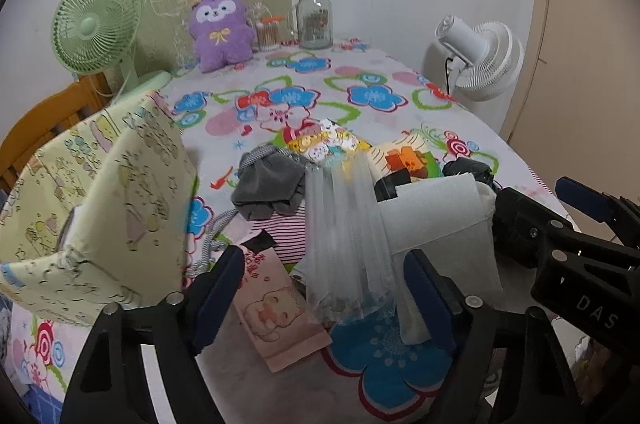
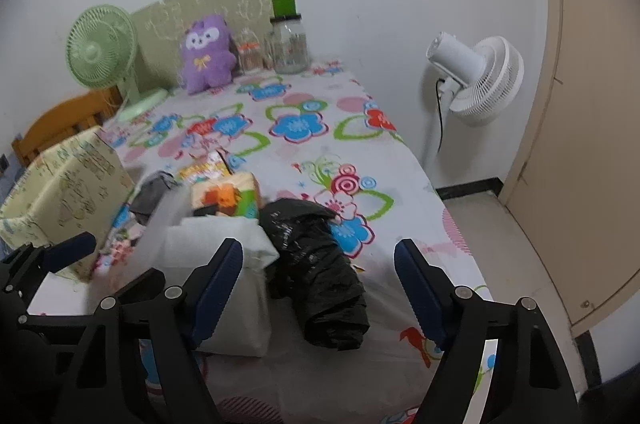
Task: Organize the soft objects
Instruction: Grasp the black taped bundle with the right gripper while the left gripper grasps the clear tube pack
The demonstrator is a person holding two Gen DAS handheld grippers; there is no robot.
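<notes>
A pile of soft things lies on the flowered tablecloth [image 1: 304, 91]: a grey cloth [image 1: 268, 189], a striped cloth [image 1: 286, 232], a clear plastic bag [image 1: 348, 236], a white foam sheet [image 1: 436, 216], a pink printed pouch [image 1: 276, 308] and a colourful cartoon packet [image 1: 332, 139]. My left gripper [image 1: 324, 300] is open, with the clear bag and pouch between its fingers. My right gripper [image 2: 318, 288] is open over a crumpled black plastic bag [image 2: 320, 264]; the foam sheet [image 2: 228, 248] lies at its left finger. A yellow fabric box [image 1: 100, 199] stands open at the left.
A purple plush toy [image 1: 220, 27], a glass jar with a green lid [image 1: 315, 11] and a small jar [image 1: 270, 31] stand at the back. A green fan [image 1: 96, 23] sits back left, a white fan [image 1: 484, 59] off the right edge. A wooden chair [image 1: 44, 127] is at the left.
</notes>
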